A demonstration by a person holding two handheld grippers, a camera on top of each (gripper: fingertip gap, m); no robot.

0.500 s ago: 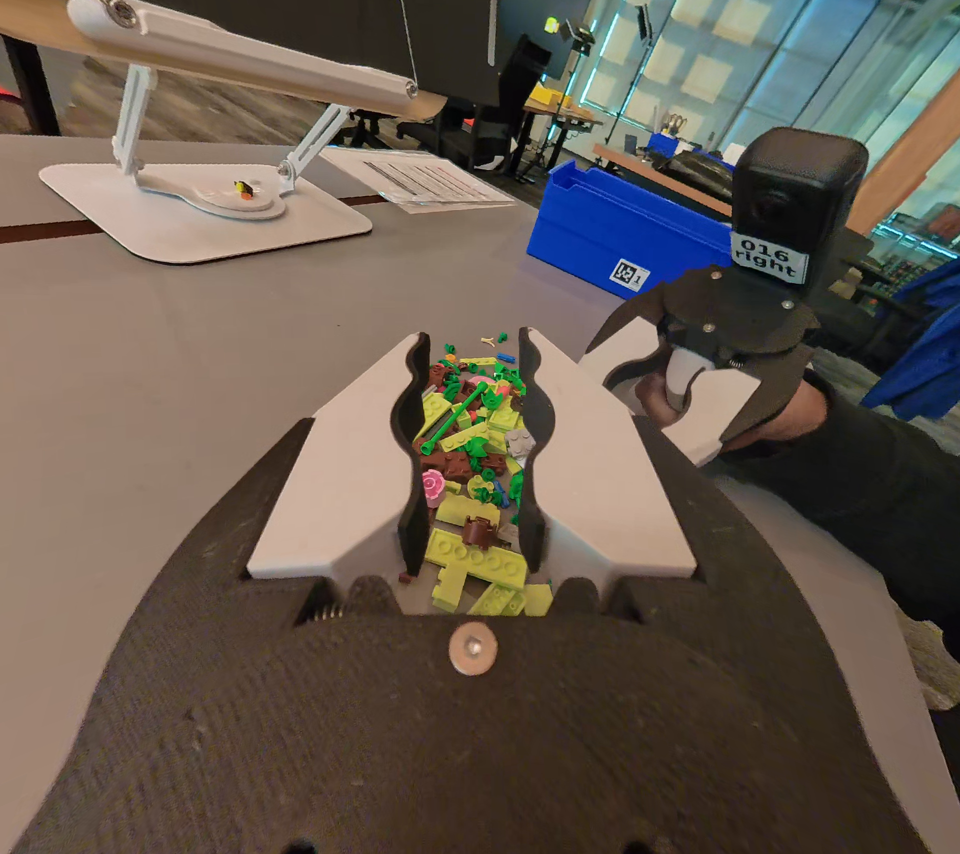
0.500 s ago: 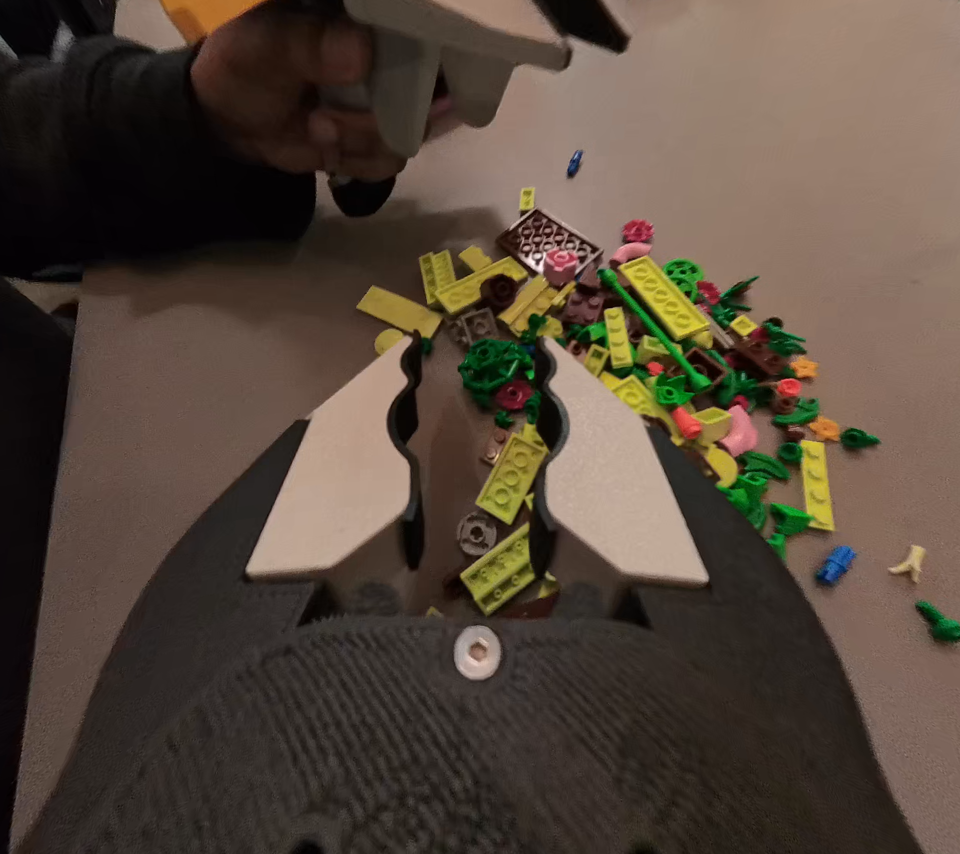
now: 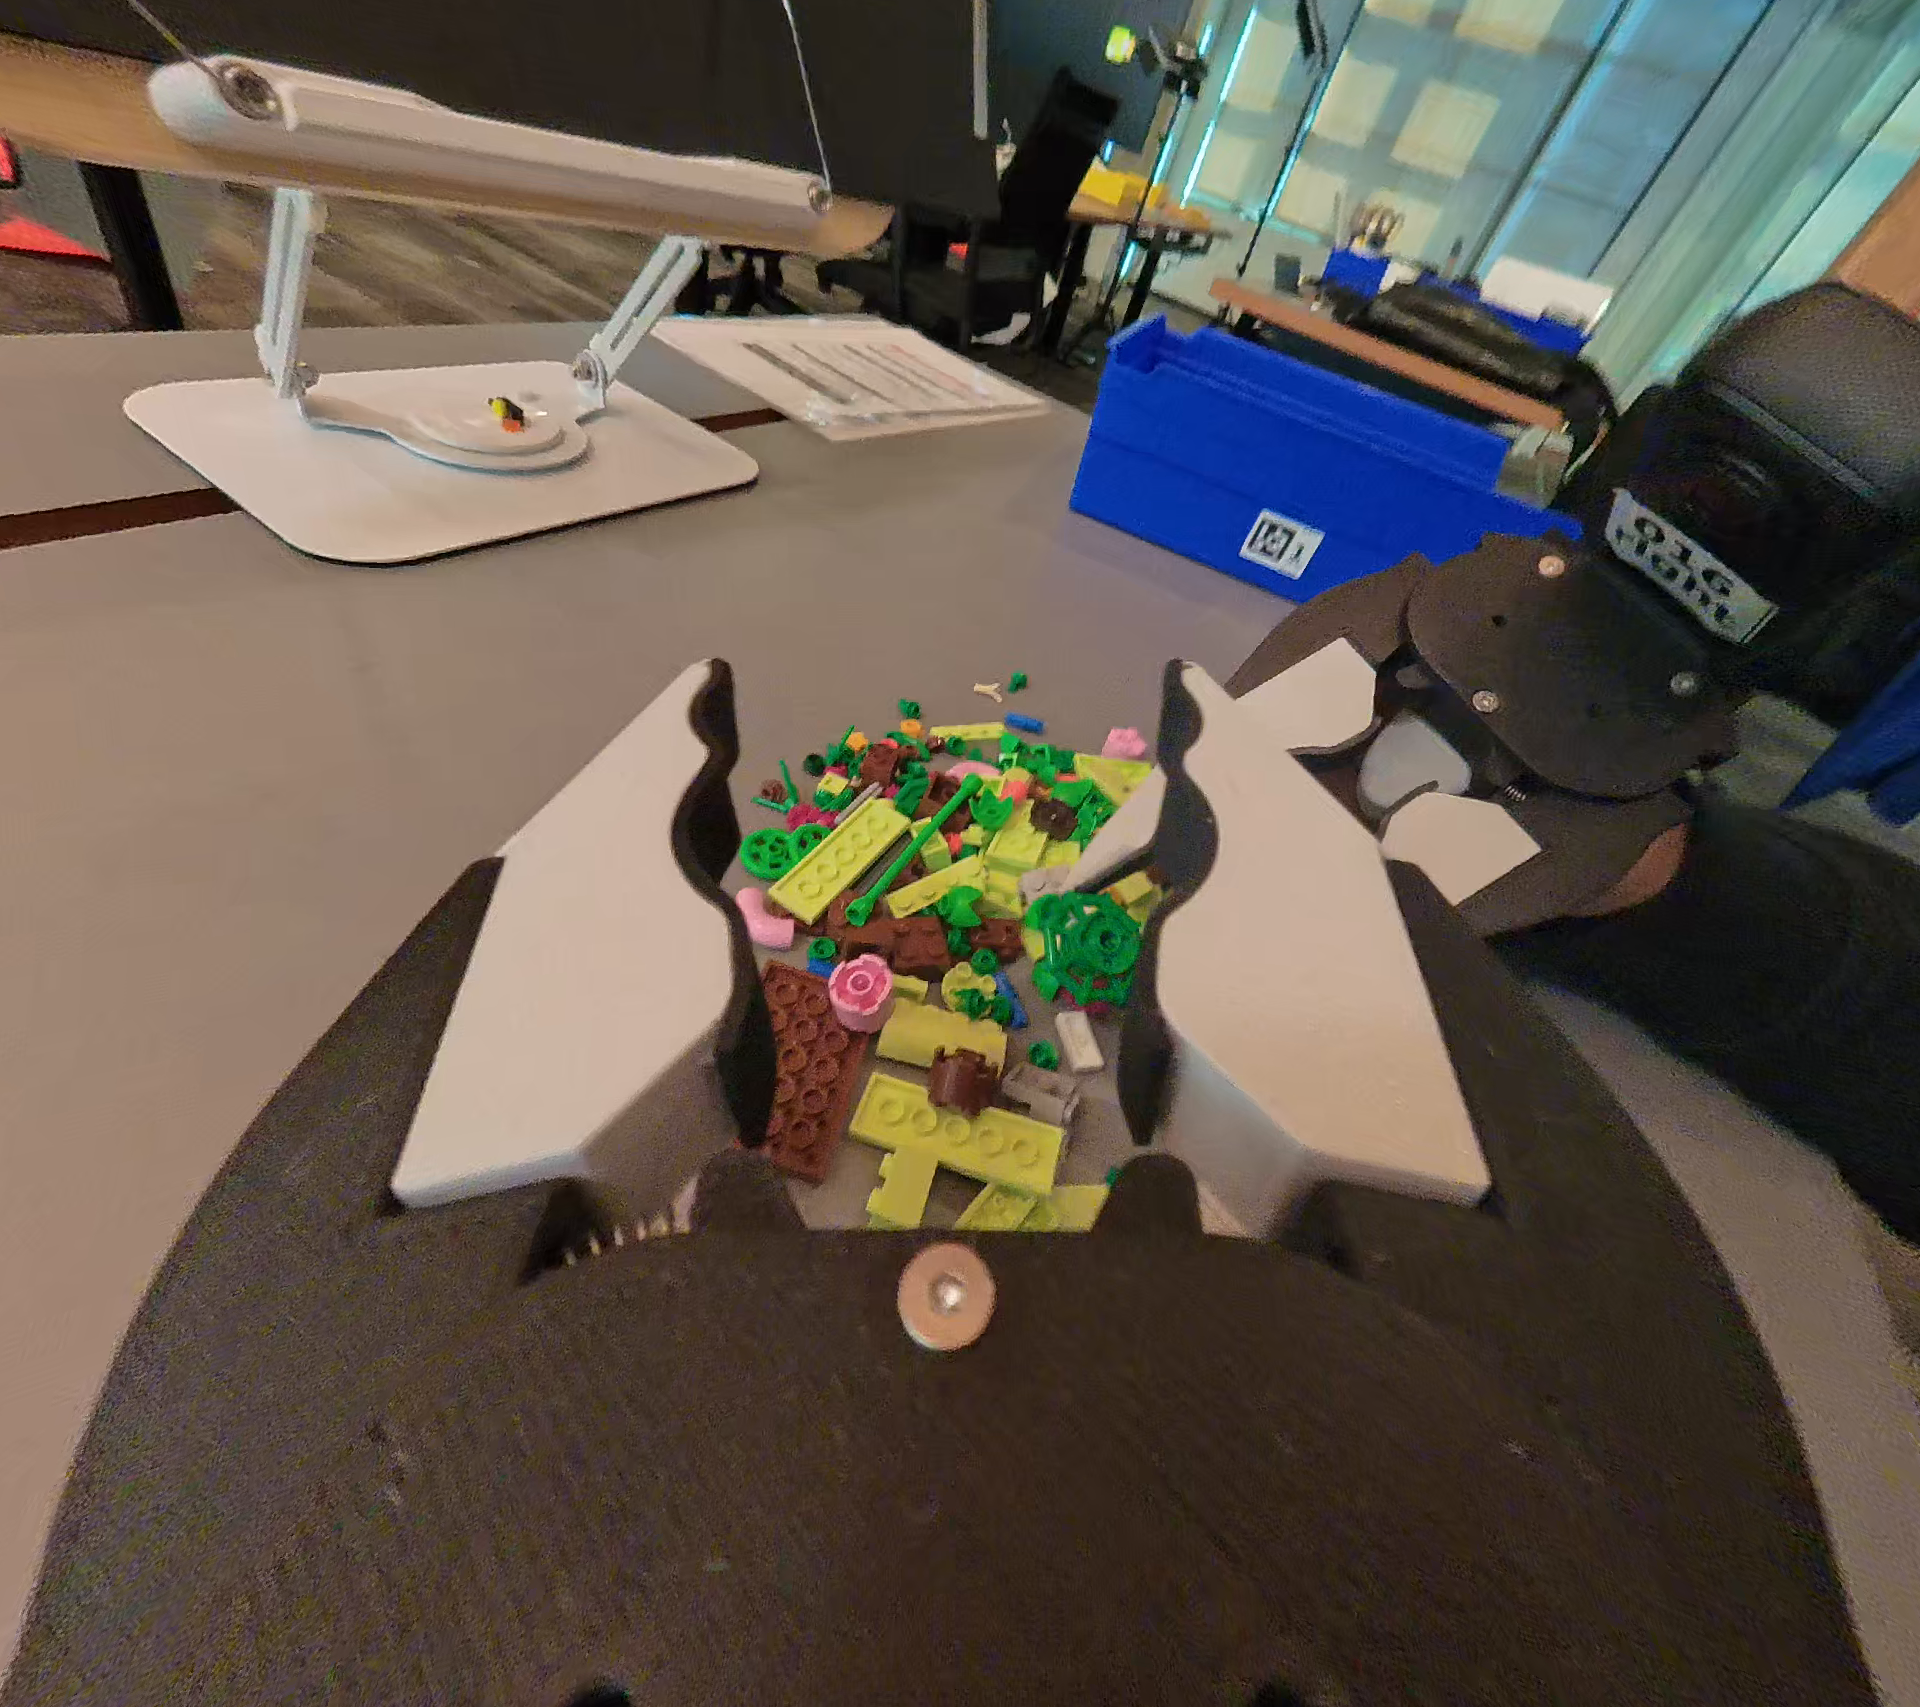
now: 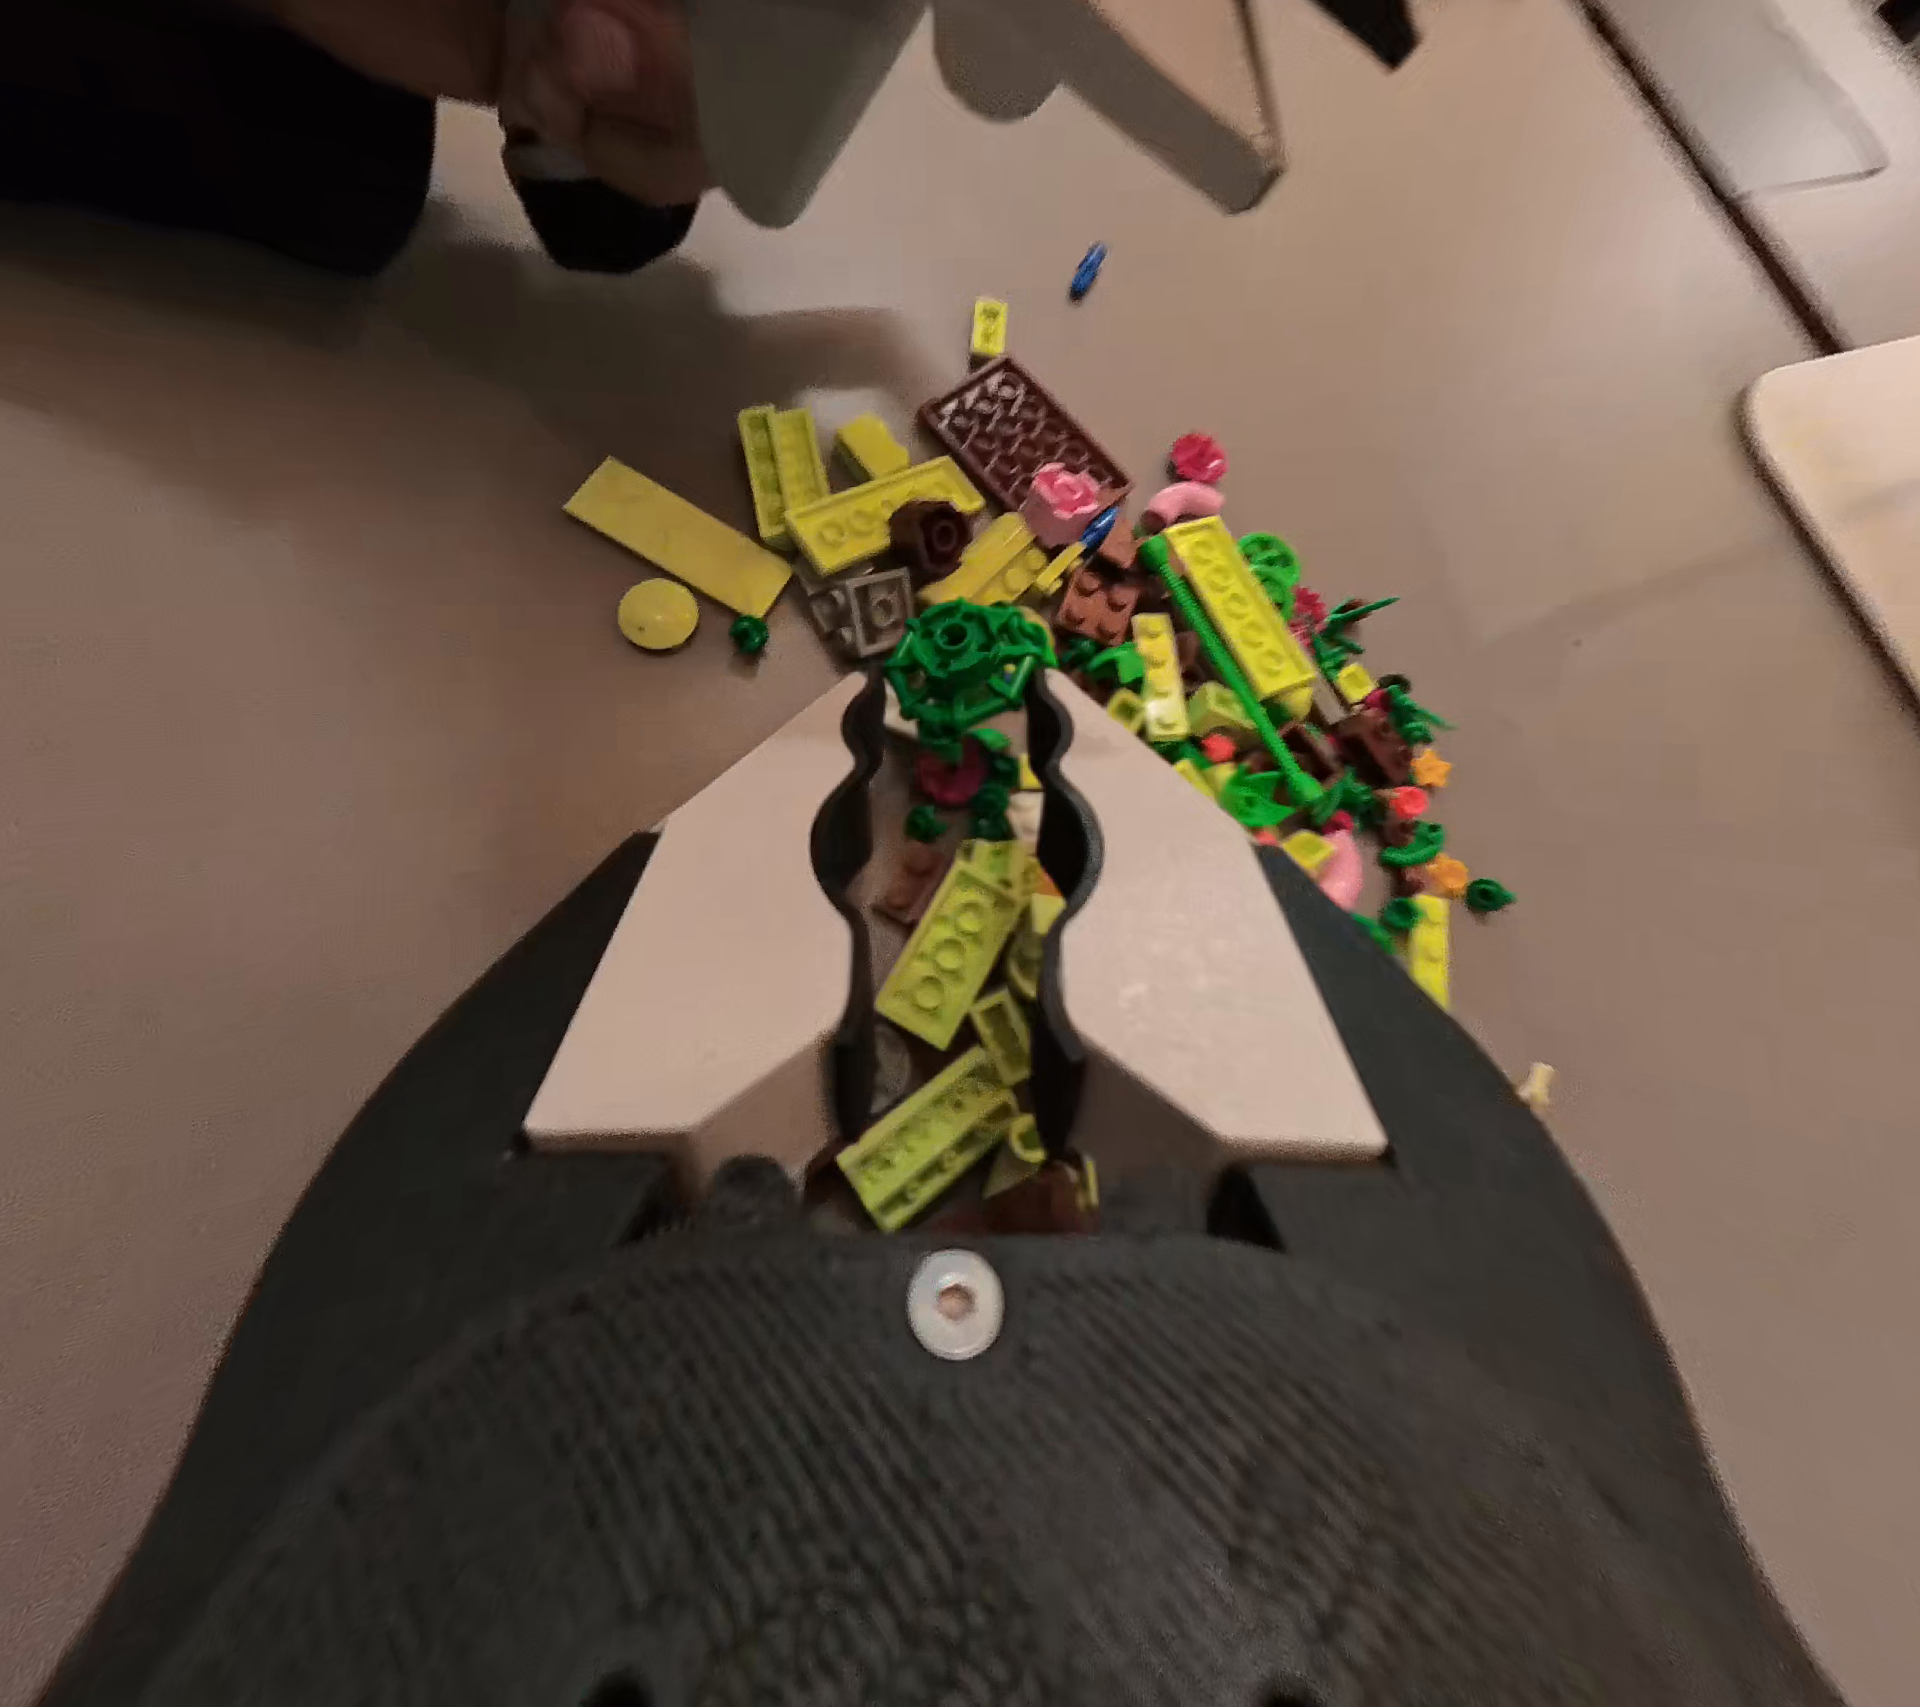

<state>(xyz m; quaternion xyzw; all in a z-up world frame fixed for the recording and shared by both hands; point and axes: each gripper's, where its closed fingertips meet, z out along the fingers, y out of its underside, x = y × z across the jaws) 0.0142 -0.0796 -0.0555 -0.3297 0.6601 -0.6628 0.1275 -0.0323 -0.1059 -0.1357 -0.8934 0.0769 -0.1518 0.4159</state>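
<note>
The left gripper [image 3: 940, 836] hangs above the table [image 3: 312, 774] with its jaws spread wide and empty, the heap of small toy bricks [image 3: 940, 909] lying directly below and ahead between them. The right gripper [image 4: 956, 722] is nearer, its jaws narrowed on either side of a dark green wheel-shaped piece [image 4: 961, 655] at the heap's near edge; whether they actually grip it cannot be told.

A grey table [image 3: 260, 722] carries a brick pile [image 3: 935, 888], white stand [image 3: 436, 473], blue bin [image 3: 1278, 462].
</note>
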